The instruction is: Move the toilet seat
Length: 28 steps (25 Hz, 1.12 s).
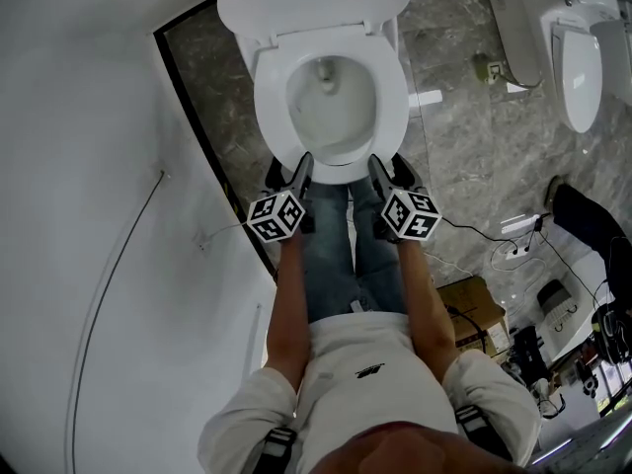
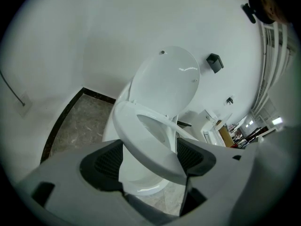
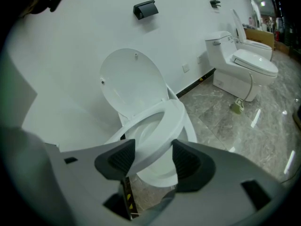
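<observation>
Holding the near front edge of the toilet seat (image 3: 175, 122) in the left gripper (image 2: 149, 160), with its ribbed pads (image 2: 109, 160) closed onto either face of the rim. Holding the same front edge just beside it in the right gripper (image 3: 153, 160), likewise clamped on the seat at a wide setting, with nothing else between the jaws. Noted seat tilted: front edge raised clear of the bowl (image 1: 331, 107), with a visible gap beneath, back edge down at the hinge. Noted lid (image 3: 131, 81) upright against the wall behind, well apart from the seat's front edge. Judged as under way, in its early part: grasp made, seat off the bowl rim, most of the swing toward the lid outstanding, then release. Unable to say from the task wording alone whether up is the intended end position.
</observation>
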Available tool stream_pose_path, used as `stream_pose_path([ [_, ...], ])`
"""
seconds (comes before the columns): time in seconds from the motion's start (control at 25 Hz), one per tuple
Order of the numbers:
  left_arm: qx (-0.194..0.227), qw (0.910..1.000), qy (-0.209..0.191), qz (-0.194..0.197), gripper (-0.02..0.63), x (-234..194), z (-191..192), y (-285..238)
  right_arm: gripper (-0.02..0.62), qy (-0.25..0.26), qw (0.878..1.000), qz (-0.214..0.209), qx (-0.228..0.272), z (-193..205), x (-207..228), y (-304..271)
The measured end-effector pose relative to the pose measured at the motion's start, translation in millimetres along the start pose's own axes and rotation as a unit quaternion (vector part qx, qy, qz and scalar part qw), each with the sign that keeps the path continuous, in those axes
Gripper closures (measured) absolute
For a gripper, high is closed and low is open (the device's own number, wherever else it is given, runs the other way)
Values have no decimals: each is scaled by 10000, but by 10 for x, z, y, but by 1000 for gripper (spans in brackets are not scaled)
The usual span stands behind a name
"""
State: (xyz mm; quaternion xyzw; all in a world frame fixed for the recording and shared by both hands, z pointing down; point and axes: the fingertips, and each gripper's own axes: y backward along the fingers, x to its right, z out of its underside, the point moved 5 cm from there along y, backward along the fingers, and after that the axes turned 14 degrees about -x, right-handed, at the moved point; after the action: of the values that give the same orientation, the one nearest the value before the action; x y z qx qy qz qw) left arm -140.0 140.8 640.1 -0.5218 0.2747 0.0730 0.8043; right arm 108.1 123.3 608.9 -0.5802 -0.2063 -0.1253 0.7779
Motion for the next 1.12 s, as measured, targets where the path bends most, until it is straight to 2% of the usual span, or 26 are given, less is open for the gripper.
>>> stream_pose_path([
  [0.76, 396, 9985, 327, 207, 250, 176, -304, 194, 328, -201, 9992, -191, 290, -294, -190, 214],
  [1.04, 554, 9972, 477, 122, 250, 222, -405, 266, 327, -298, 9985, -252, 395, -387, -254, 274],
  [1.12, 613, 9973, 395, 46, 250, 243, -432, 298, 327, -318, 9983, -268, 419, -415, -263, 286],
])
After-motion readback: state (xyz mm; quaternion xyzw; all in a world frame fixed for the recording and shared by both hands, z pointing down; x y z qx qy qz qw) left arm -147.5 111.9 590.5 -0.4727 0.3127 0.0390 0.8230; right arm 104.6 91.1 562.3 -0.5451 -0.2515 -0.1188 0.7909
